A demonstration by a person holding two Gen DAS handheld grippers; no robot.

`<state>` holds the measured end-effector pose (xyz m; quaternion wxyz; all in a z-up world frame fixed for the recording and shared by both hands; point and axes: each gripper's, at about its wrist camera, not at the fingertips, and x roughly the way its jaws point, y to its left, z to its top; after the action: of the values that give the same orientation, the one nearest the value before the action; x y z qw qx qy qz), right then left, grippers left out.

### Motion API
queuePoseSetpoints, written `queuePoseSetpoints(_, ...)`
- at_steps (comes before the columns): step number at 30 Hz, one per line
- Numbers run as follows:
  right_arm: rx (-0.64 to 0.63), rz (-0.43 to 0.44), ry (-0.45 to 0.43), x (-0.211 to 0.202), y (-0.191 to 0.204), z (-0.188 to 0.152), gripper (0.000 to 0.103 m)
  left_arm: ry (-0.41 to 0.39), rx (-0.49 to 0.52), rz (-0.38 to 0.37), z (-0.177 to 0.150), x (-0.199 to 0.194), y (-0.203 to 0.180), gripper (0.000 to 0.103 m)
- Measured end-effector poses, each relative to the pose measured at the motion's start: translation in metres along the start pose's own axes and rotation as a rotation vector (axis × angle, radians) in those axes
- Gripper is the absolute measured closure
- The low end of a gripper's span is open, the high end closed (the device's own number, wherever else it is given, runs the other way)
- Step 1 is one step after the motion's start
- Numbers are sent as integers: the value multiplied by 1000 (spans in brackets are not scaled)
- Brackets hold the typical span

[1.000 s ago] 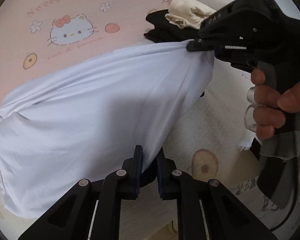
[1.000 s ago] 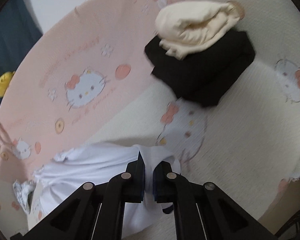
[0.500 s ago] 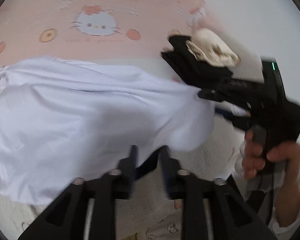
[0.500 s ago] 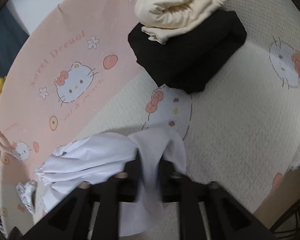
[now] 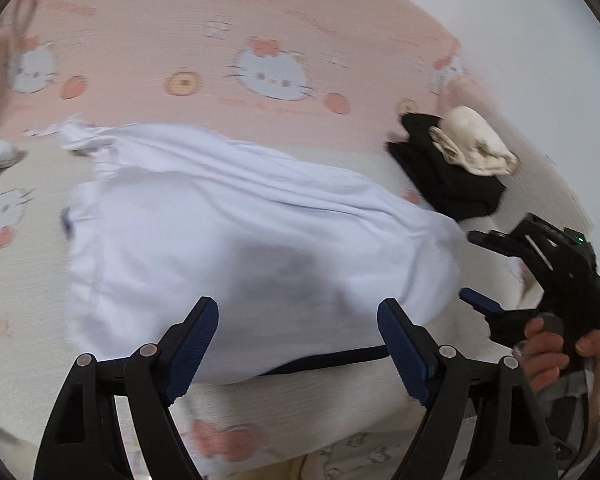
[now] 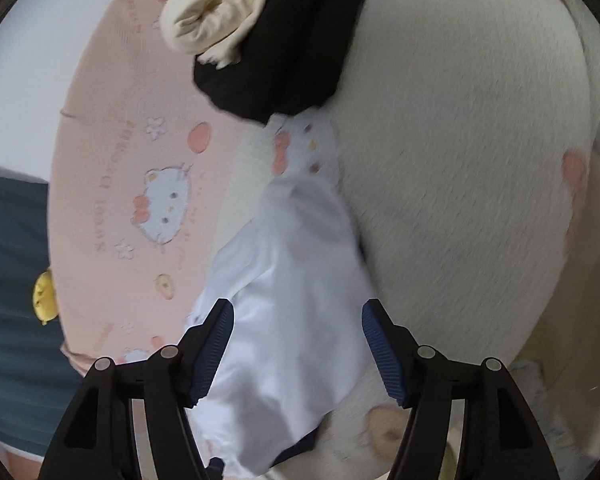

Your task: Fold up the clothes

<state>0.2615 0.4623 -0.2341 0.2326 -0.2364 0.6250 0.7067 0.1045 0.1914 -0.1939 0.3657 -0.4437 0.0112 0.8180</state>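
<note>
One white garment (image 5: 236,248) lay spread on the bed (image 5: 28,300) near its front edge, both the left gripper (image 5: 300,344) and right gripper (image 6: 298,344) having just opened off it, while seemingly two folded pieces (image 5: 452,168) sat stacked further back.

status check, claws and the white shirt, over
Left claw and right claw just opened, empty. White shirt released, lying on bed. Folded pile beside it, not blocking.
</note>
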Motion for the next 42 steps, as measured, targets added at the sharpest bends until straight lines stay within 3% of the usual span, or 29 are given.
queuePoseSetpoints(7,-150,-18,99,19,25,-37,34,7,-64,101,-13,-15,47,22)
queuePoseSetpoints(16,-592,-232,67,10,54,-82,34,12,150,255,-31,-20,46,22)
queuePoseSetpoints(19,-645,-279,106,16,50,-91,34,4,218,314,-39,-17,39,22)
queuePoseSetpoints(24,-530,-220,197,24,32,-84,34,23,259,331,-44,-9,32,22)
queuePoseSetpoints(31,-326,-111,212,27,17,-61,34,64,242,278,-42,0,28,22)
queuePoseSetpoints(35,-346,-144,154,22,22,-48,34,84,193,248,-38,7,29,22)
queuePoseSetpoints(38,-303,-142,132,24,16,-36,34,102,155,277,-37,17,32,22)
queuePoseSetpoints(40,-208,-75,136,24,5,-27,30,155,130,311,-41,36,40,21)
queuePoseSetpoints(42,-108,-11,134,23,-6,-22,29,103,171,328,-46,37,38,13)
